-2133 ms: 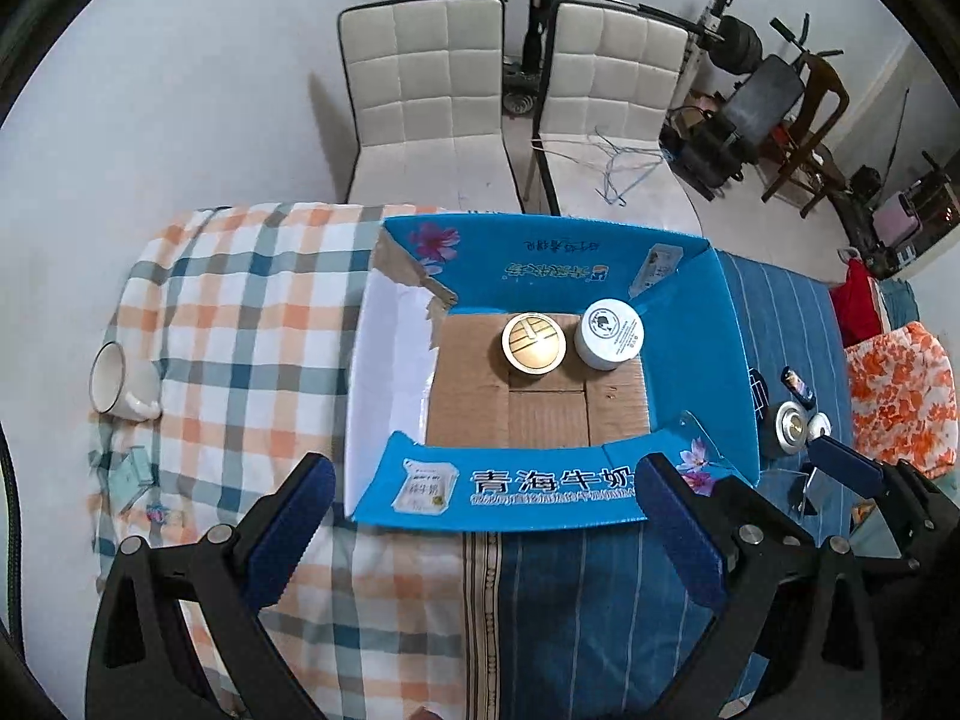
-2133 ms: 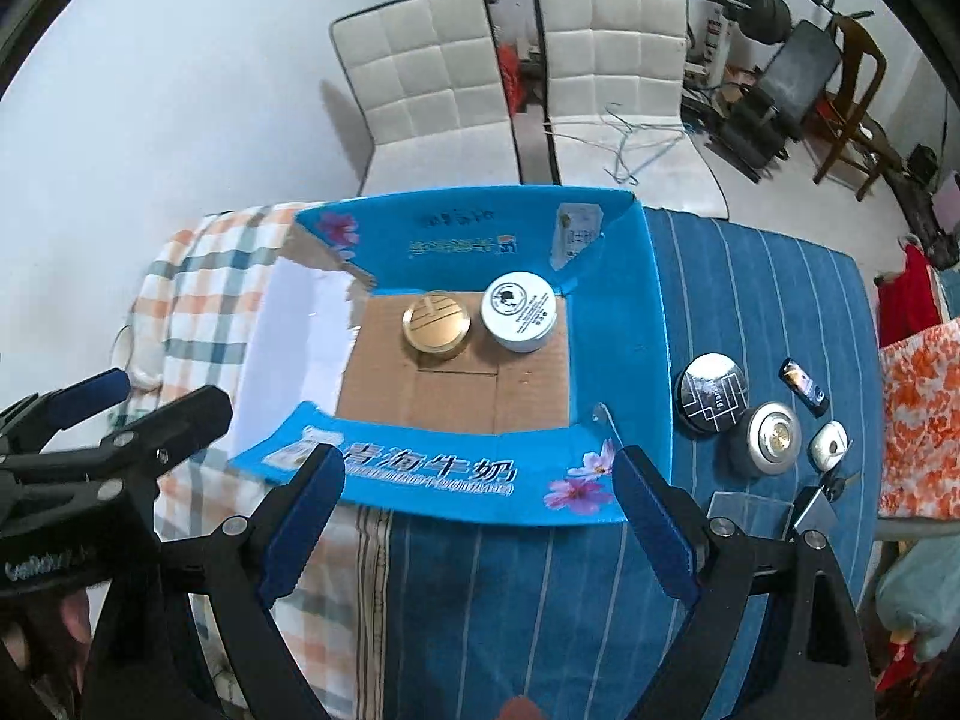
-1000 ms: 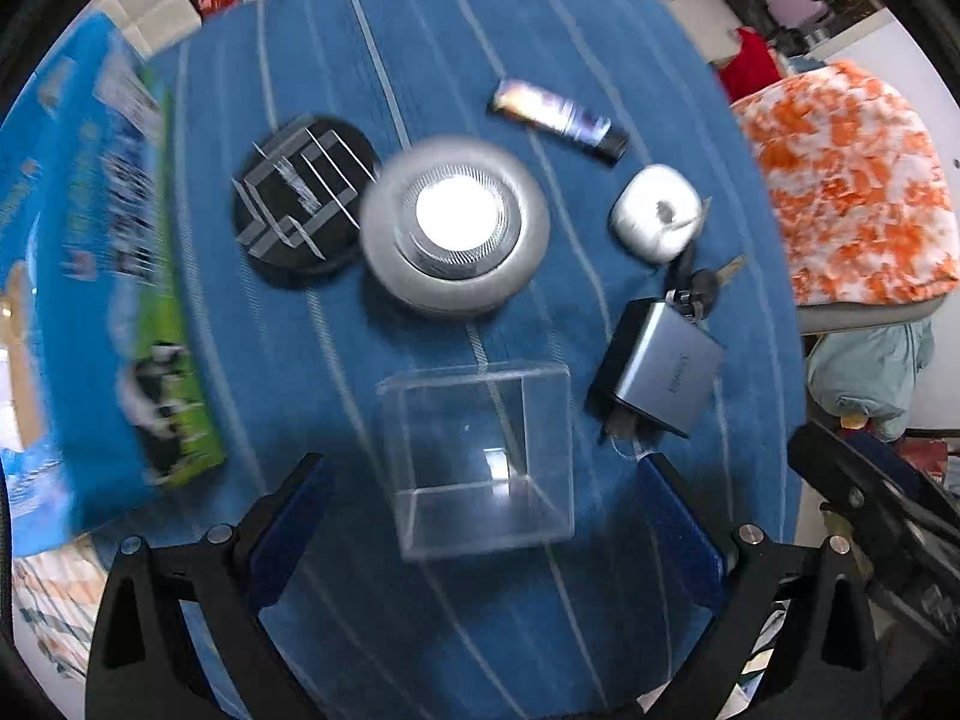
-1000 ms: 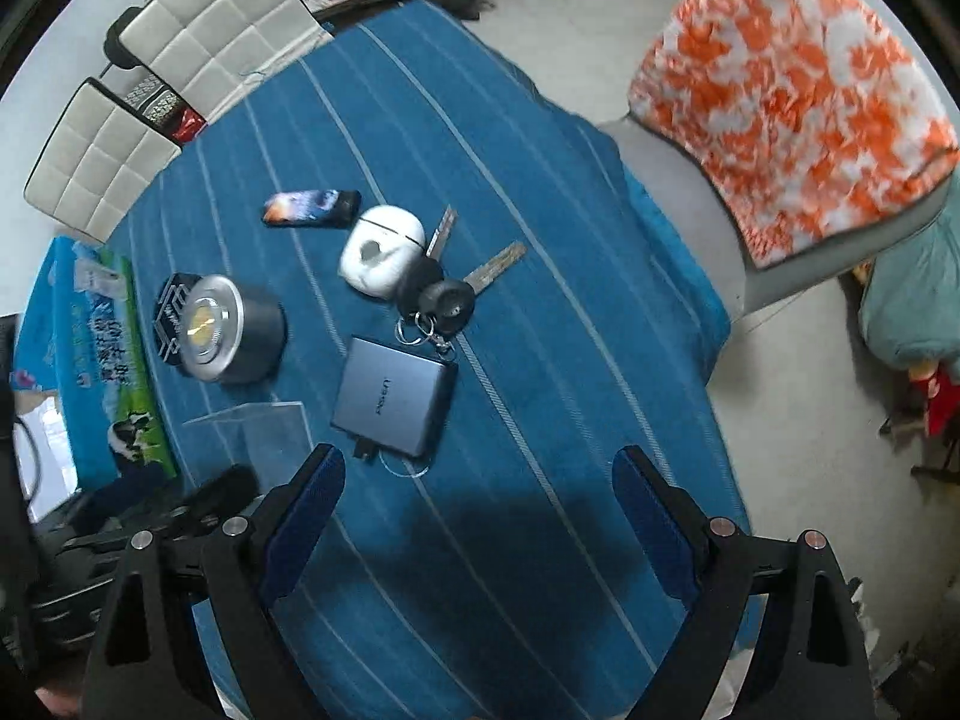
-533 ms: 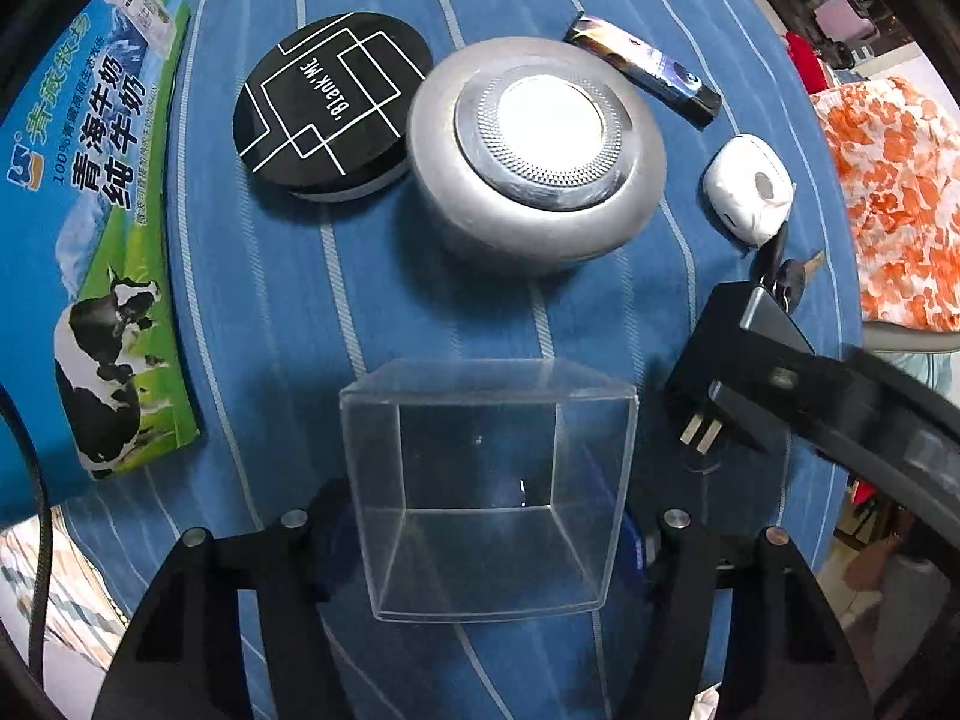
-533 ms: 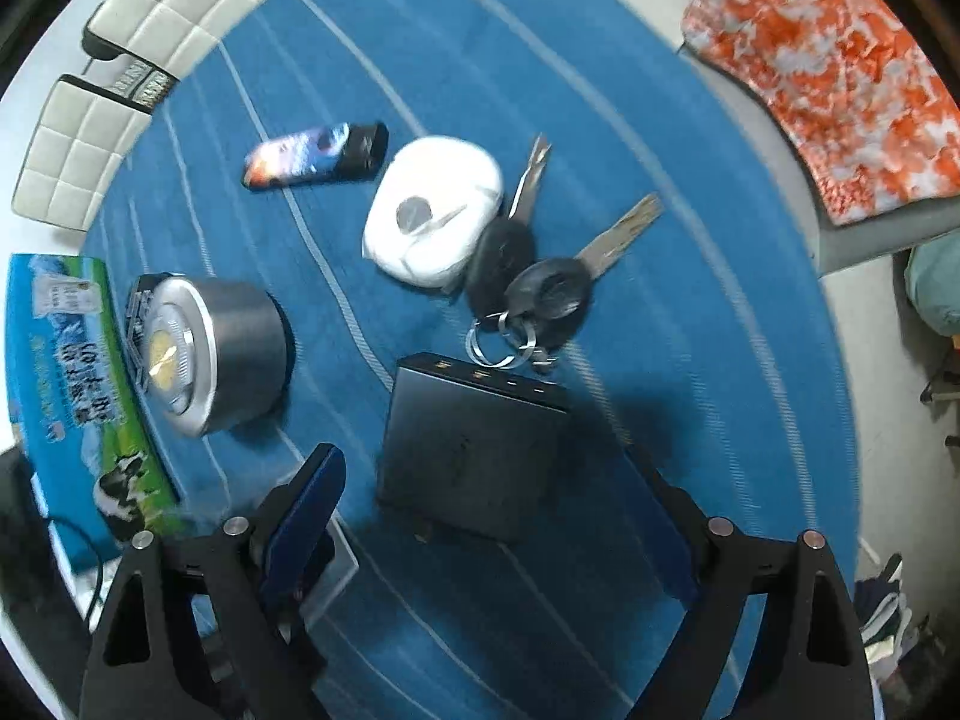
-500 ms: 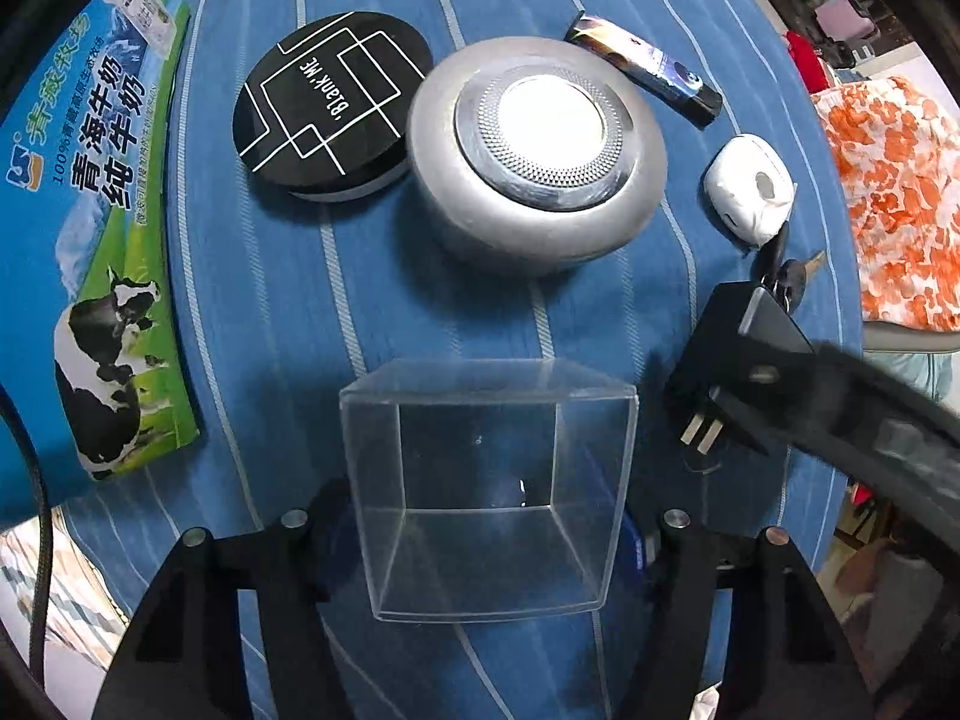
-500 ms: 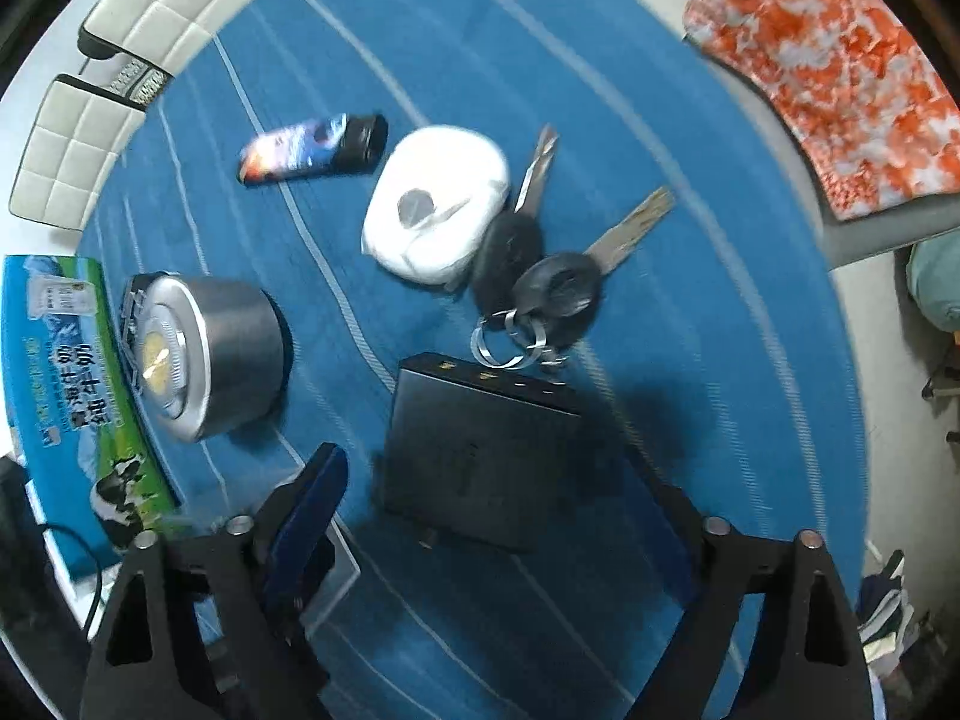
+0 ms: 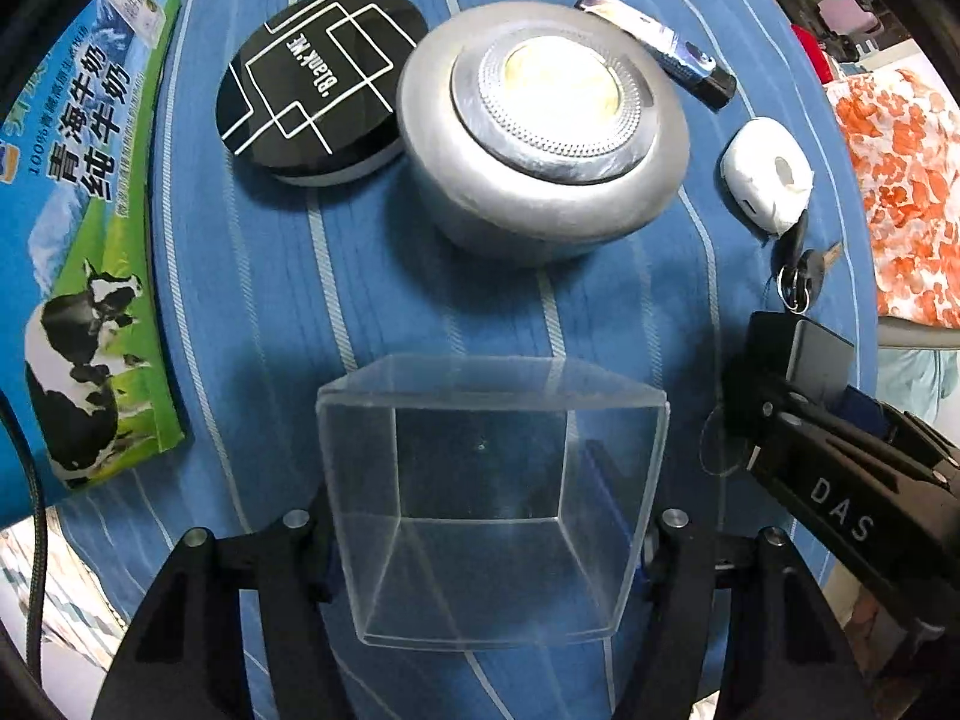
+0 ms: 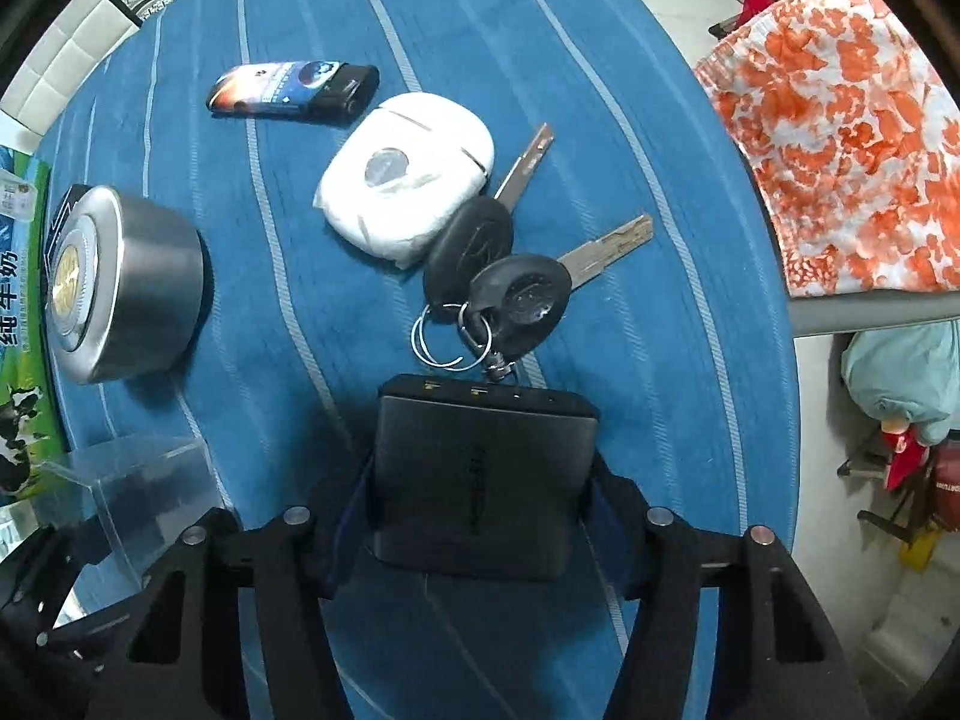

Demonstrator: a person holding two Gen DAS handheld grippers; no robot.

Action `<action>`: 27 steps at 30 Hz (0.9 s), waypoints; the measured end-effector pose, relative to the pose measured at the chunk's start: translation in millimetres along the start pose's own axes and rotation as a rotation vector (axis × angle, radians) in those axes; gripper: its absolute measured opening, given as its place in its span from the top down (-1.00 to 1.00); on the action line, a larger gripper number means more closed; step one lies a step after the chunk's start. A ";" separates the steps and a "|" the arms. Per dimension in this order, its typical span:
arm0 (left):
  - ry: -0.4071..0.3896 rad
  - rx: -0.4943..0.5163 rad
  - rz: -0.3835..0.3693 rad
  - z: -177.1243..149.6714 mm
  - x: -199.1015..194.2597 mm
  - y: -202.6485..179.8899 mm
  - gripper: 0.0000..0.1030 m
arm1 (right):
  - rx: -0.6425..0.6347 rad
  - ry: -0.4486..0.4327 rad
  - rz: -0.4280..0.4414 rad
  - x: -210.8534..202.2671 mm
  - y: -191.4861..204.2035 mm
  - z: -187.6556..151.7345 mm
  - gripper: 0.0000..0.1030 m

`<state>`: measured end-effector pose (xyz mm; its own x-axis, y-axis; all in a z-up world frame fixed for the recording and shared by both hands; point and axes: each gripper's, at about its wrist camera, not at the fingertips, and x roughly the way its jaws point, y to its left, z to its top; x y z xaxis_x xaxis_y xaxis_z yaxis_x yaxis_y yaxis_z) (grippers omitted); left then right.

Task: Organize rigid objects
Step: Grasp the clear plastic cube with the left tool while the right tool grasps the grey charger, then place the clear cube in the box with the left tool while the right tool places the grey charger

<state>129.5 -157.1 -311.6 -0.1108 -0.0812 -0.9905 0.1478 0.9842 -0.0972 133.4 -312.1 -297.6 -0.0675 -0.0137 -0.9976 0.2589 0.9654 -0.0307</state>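
Two grasps in place at once on the blue striped bench (image 9: pixel 288 300). Left tool (image 9: pixel 486 534) closed on the clear plastic box (image 9: pixel 492 498), fingers pressed against its two side walls, open mouth of the box facing the camera, box standing on the cloth just in front of the silver round tin (image 9: pixel 540 120). Right tool (image 10: pixel 480 504) clamped on the dark flat charger (image 10: pixel 480 474), gripping its two long edges, port end pointing away toward the key bunch (image 10: pixel 498 288), which lies touching or nearly touching that end; cannot tell which.

Blue milk carton box (image 9: pixel 78 210) off to the left of both tools, past the black round tin (image 9: pixel 312 84), so nearer the left arm; probably the place for both objects, with the clear box travelling first and the charger following across. Charger's long axis in line with the right tool, so a straight lift looks enough, minding the key ring at its far end.

Left behind on the cloth: white earbud case (image 10: pixel 408 180) and small dark lighter (image 10: pixel 294 90), beyond the keys.
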 end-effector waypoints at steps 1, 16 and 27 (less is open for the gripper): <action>-0.009 0.000 0.003 -0.8 -1.4 0.0 -0.20 | 0.004 -0.002 0.007 -1.9 -1.2 -0.8 -0.22; -0.204 0.033 -0.098 -29.4 -111.1 22.4 -0.19 | -0.086 -0.135 0.138 -97.2 6.0 -32.2 -0.21; -0.426 -0.056 0.006 -53.2 -213.3 131.8 -0.19 | -0.278 -0.303 0.205 -206.2 127.4 -65.7 -0.21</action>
<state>120.4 -1.7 -108.0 0.3079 -0.1216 -0.9436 0.0927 0.9909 -0.0974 117.0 -169.2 -91.8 0.2538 0.1495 -0.9556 -0.0339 0.9888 0.1456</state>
